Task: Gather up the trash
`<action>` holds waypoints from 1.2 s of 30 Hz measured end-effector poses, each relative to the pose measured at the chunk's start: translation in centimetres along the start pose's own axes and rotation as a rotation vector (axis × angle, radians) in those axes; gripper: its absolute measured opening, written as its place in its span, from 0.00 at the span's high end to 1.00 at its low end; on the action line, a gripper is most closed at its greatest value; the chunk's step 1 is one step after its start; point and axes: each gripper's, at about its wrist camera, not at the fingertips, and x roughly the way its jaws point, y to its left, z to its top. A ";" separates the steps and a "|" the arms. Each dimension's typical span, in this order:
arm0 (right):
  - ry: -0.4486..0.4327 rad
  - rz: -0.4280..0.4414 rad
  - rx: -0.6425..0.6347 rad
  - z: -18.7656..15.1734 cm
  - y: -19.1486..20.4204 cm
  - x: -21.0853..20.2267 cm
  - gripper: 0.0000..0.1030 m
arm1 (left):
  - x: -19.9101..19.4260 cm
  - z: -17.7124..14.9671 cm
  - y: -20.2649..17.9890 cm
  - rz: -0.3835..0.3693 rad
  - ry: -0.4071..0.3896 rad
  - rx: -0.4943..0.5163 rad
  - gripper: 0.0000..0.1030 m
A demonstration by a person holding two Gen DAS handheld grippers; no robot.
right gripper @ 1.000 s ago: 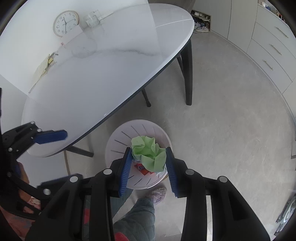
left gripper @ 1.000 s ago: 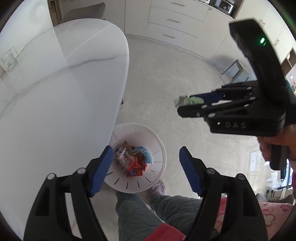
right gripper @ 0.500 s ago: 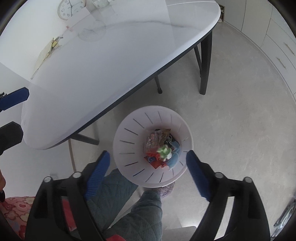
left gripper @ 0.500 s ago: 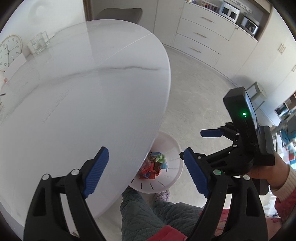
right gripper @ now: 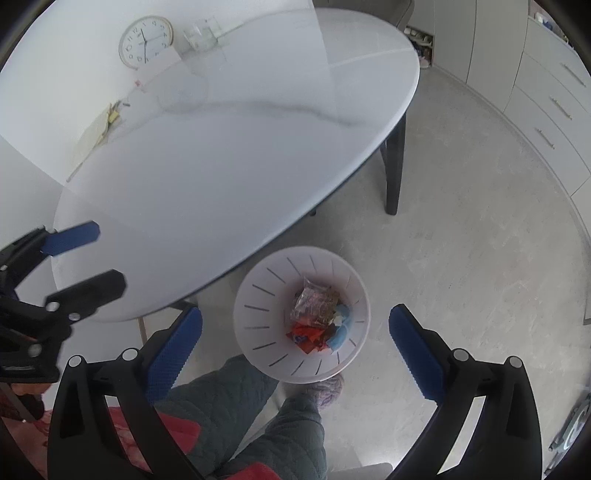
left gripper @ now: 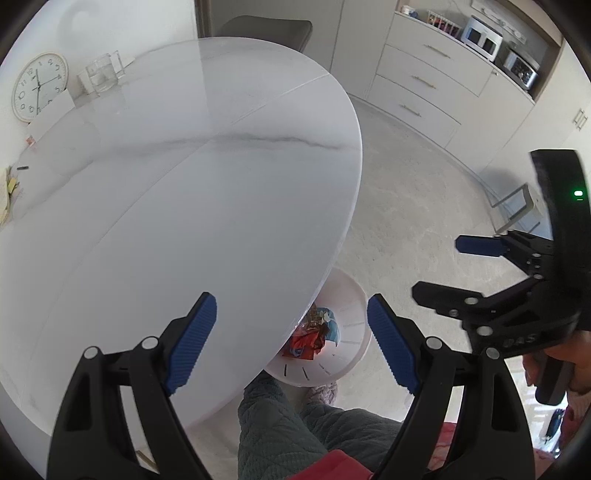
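Note:
A white slotted trash bin [right gripper: 258, 306] stands on the floor by the table edge; it also shows in the left wrist view [left gripper: 351, 354], partly hidden under the tabletop. Wrappers and other trash [right gripper: 317, 321] lie inside it. My right gripper [right gripper: 295, 345] is open and empty, high above the bin. My left gripper [left gripper: 291, 343] is open and empty above the table's near edge. Each gripper shows in the other's view, the right one [left gripper: 439, 267] and the left one [right gripper: 99, 258], both open.
A white marble oval table [left gripper: 166, 184] fills the left side. A clock [right gripper: 146, 41], a clear glass holder [right gripper: 201, 35] and papers [right gripper: 107, 122] sit at its far end. Cabinets [left gripper: 424, 81] line the far wall. My legs [right gripper: 258, 417] stand below the bin.
My right gripper opened and dropped the green crumpled paper into the bin, then rose. My left gripper swung left over the table and rose.

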 end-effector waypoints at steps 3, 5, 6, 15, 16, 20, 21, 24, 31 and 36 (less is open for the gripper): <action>-0.037 -0.019 -0.009 0.5 0.7 -2.1 0.02 | -1.0 0.1 0.2 0.027 -0.036 -0.021 0.13; -0.047 -0.035 -0.011 0.7 0.9 -2.9 0.02 | -1.6 0.2 0.2 0.042 -0.048 -0.018 0.12; -0.046 -0.043 -0.009 0.7 1.1 -3.2 0.02 | -2.0 0.1 0.1 0.057 -0.052 -0.018 0.12; -0.040 -0.055 -0.006 0.2 2.2 -3.8 0.02 | -3.9 -1.3 1.3 0.097 -0.042 -0.083 0.08; -0.035 -0.064 -0.003 0.2 2.3 -3.7 0.02 | -3.9 -1.4 1.6 0.101 -0.037 -0.084 0.08; -0.025 -0.095 0.018 0.5 2.7 -3.2 0.02 | -3.7 -1.0 2.8 0.117 -0.023 -0.098 0.08; -0.024 -0.101 0.024 0.7 2.9 -3.0 0.02 | -3.7 -0.8 3.5 0.117 -0.022 -0.102 0.08; -0.028 -0.122 0.040 1.2 3.8 -2.6 0.02 | -3.5 -0.4 4.9 0.122 -0.014 -0.094 0.08; -0.023 -0.147 0.077 3.1 8.0 -0.3 0.02 | -3.4 0.3 9.8 0.130 0.005 -0.041 0.08; -0.022 -0.161 0.096 4.1 10.9 0.9 0.02 | -3.5 0.8 13.6 0.117 0.007 -0.030 0.08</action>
